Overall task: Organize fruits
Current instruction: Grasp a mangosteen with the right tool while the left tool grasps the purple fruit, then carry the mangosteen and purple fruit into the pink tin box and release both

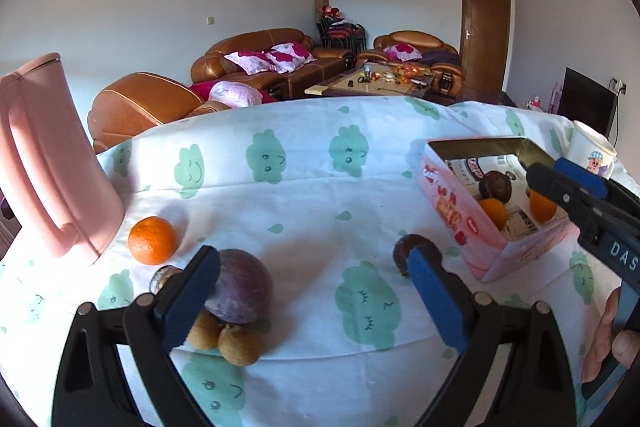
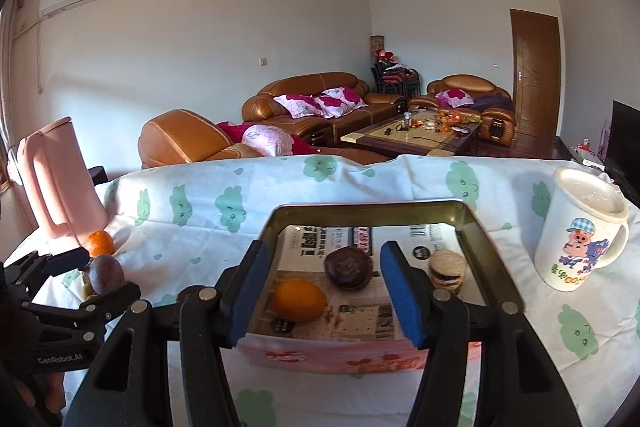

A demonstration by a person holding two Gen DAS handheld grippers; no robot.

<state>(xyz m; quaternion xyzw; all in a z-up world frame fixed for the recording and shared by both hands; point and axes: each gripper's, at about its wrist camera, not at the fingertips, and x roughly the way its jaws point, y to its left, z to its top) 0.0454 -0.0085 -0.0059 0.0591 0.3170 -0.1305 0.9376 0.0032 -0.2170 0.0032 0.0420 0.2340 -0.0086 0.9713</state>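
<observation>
My left tool (image 1: 312, 291) is wide open, holding nothing; the purple fruit (image 1: 240, 291) sits just by its left finger, so it is nearest, while my right tool (image 2: 320, 291) is open over the tin (image 2: 476, 227)

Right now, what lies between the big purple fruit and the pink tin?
In the left wrist view, one small dark fruit on cloth, between the purple fruit and pink tin.

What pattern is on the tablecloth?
White tablecloth with green smiling clouds and droplets; clearest in the left wrist view.
</observation>
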